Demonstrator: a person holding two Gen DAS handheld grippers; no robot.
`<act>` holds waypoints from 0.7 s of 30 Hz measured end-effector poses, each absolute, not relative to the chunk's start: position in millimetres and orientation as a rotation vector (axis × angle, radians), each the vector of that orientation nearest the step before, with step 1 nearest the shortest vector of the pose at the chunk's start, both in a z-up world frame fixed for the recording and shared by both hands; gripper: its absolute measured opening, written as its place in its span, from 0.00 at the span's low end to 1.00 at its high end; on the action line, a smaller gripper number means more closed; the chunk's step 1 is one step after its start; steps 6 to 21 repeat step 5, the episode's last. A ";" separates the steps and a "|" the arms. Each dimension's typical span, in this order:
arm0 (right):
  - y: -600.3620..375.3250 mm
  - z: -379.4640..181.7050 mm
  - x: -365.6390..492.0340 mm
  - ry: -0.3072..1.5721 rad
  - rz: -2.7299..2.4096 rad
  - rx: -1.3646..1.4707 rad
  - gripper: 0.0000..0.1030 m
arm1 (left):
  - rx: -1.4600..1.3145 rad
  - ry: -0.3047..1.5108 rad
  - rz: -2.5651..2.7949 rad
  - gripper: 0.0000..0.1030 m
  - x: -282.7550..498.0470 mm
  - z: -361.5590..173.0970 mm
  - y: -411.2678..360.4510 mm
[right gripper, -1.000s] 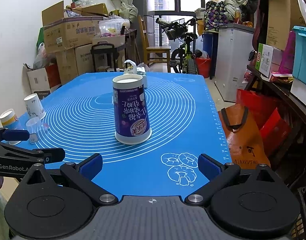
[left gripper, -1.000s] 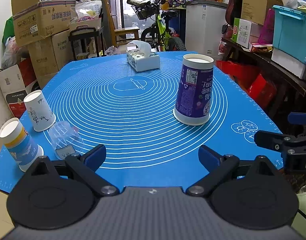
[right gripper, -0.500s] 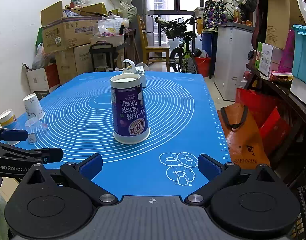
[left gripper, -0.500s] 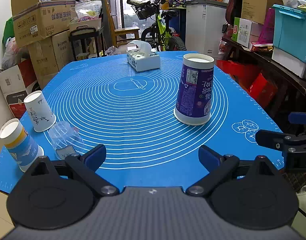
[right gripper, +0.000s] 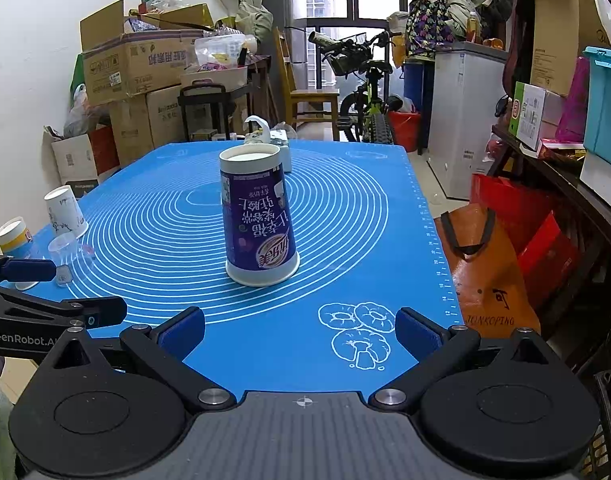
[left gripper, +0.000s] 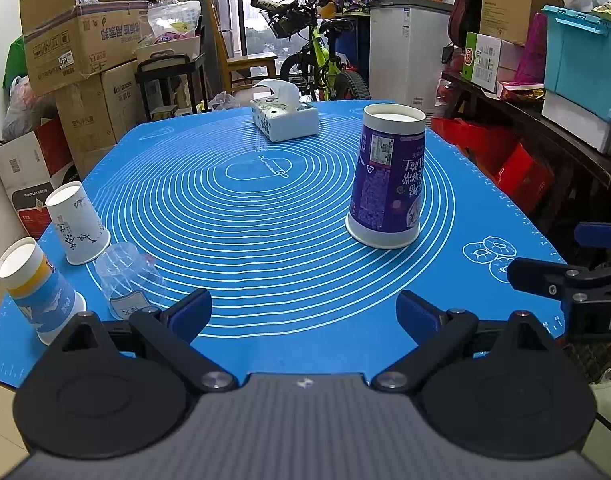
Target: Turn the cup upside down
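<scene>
A tall purple paper cup (left gripper: 387, 178) stands upside down, rim on the blue mat (left gripper: 265, 208), right of the mat's centre; it also shows in the right wrist view (right gripper: 259, 218). My left gripper (left gripper: 303, 314) is open and empty, held back at the mat's near edge. My right gripper (right gripper: 299, 330) is open and empty, also at the near edge, with the cup ahead and slightly left. Each gripper shows at the side of the other's view.
At the mat's left edge stand a white patterned cup (left gripper: 77, 228), a blue-and-yellow cup (left gripper: 37, 290) and a clear plastic cup (left gripper: 125, 280), all upside down. A tissue box (left gripper: 283, 118) sits at the far side. Boxes, a bicycle and shelves surround the table.
The right wrist view has shifted slightly, so the purple cup sits a little further left in it. The cups and the left gripper have not visibly moved.
</scene>
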State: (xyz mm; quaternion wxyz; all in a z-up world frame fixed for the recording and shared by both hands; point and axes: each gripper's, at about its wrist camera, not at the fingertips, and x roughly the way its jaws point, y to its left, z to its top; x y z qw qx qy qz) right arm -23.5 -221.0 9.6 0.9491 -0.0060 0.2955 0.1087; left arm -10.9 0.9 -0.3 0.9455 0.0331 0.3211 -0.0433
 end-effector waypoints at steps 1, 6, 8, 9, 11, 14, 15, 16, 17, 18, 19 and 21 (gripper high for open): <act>-221.0 9.5 -23.5 0.601 0.221 -0.012 0.98 | 0.068 0.654 -0.088 0.95 -10.9 -0.4 1.1; -221.5 6.5 -22.3 0.606 0.219 -0.006 0.98 | 0.075 0.663 -0.093 0.95 -10.2 -2.7 1.4; -221.5 6.5 -22.3 0.606 0.219 -0.006 0.98 | 0.075 0.663 -0.093 0.95 -10.2 -2.7 1.4; -221.5 6.5 -22.3 0.606 0.219 -0.006 0.98 | 0.075 0.663 -0.093 0.95 -10.2 -2.7 1.4; -221.5 6.5 -22.3 0.606 0.219 -0.006 0.98 | 0.075 0.663 -0.093 0.95 -10.2 -2.7 1.4; -221.5 6.5 -22.3 0.606 0.219 -0.006 0.98 | 0.075 0.663 -0.093 0.95 -10.2 -2.7 1.4; -221.5 6.5 -22.3 0.606 0.219 -0.006 0.98 | 0.075 0.663 -0.093 0.95 -10.2 -2.7 1.4; -221.5 6.5 -22.3 0.606 0.219 -0.006 0.98 | 0.075 0.663 -0.093 0.95 -10.2 -2.7 1.4; -221.5 6.5 -22.3 0.606 0.219 -0.006 0.98 | 0.075 0.663 -0.093 0.95 -10.2 -2.7 1.4; -221.5 6.5 -22.3 0.606 0.219 -0.006 0.98 | 0.075 0.663 -0.093 0.95 -10.2 -2.7 1.4; -221.5 6.5 -22.3 0.606 0.219 -0.006 0.98 | 0.075 0.663 -0.093 0.95 -10.2 -2.7 1.4; -221.5 6.5 -22.3 0.606 0.219 -0.006 0.98 | 0.075 0.663 -0.093 0.95 -10.2 -2.7 1.4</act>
